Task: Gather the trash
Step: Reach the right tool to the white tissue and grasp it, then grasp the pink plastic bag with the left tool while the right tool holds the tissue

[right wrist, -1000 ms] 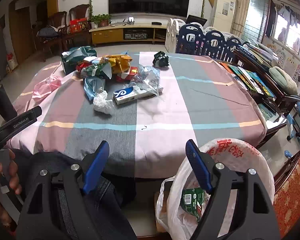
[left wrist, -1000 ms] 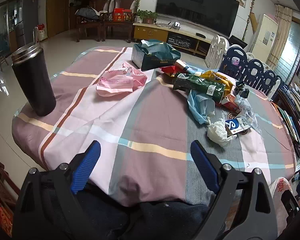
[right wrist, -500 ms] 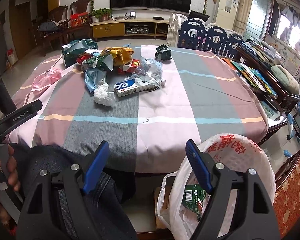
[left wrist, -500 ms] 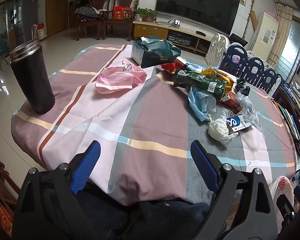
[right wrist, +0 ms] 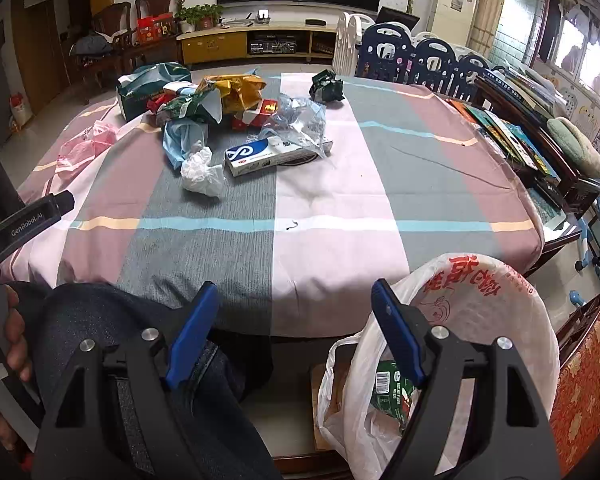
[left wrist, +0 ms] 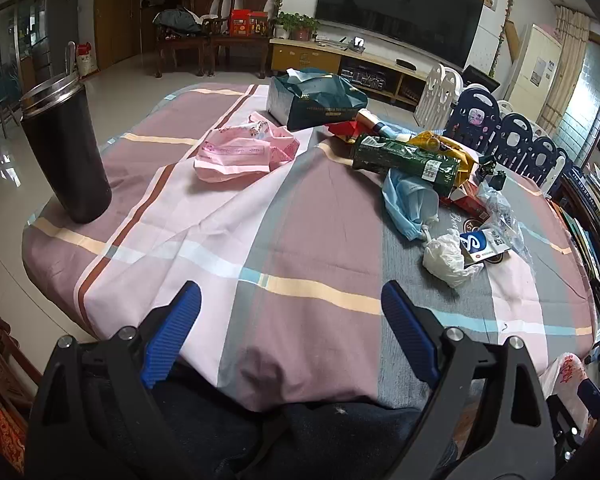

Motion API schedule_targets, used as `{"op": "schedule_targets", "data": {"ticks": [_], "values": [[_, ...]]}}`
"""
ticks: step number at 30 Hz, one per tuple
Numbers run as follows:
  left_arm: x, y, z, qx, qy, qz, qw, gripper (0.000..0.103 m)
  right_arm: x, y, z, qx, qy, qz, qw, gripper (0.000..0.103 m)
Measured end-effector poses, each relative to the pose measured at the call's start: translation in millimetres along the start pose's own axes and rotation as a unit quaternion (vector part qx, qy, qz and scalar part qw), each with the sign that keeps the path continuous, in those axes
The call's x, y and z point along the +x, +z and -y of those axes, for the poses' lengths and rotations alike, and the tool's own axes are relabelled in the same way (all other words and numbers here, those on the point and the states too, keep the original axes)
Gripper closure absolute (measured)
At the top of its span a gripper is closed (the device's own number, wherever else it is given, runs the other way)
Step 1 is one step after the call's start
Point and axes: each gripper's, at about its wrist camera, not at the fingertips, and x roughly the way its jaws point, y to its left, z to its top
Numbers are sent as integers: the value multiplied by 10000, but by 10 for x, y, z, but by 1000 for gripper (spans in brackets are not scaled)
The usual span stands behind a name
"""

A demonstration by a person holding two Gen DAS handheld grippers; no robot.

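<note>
Both grippers wide open, empty: left gripper (left wrist: 291, 320), right gripper (right wrist: 294, 304). Striped tablecloth (left wrist: 300, 216) ahead; trash pile (right wrist: 236, 120) beyond, mid-table. White bag (right wrist: 480, 312) beside right gripper. Living room; TV (left wrist: 396, 8) on the far wall.

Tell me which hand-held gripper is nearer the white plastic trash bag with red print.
Right. The right hand-held gripper hangs open right beside the white plastic trash bag with red print, one finger overlapping its rim. The left hand-held gripper sits farther off, open over the table's near edge.
</note>
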Motion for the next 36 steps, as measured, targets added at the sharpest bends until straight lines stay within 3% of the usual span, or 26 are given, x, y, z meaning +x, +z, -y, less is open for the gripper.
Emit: {"op": "schedule_targets", "data": {"ticks": [10,17,20,23,28,31,32,33,36], "values": [[18,-6,2,-28,3,-27,10000,12,87,-6,12,33,-9,-77,10000,26],[-16,30,-252,-632,336,145,9973,12,193,381,22,226,-75,306,9992,26],[-3,29,-303,-753,428,133,9961,12,407,642,-97,242,4,370,9990,26],[7,31,-316,-747,529,131,9957,12,699,880,-335,168,372,223,9989,26],[17,40,-355,-801,672,129,9944,12,1121,1094,-851,-515,472,78,9975,27],[50,55,-437,-955,707,53,9929,12,1311,1063,-1060,-911,499,-200,9944,52],[75,73,-470,-1048,686,19,9921,12,1354,1040,-1080,-956,512,-300,9937,70],[102,103,-499,-1141,674,-12,9912,12,1387,1007,-1080,-944,611,-403,9928,82],[187,282,-560,-1275,707,31,9893,12,1303,950,-1013,-861,824,-275,9925,85]]}}
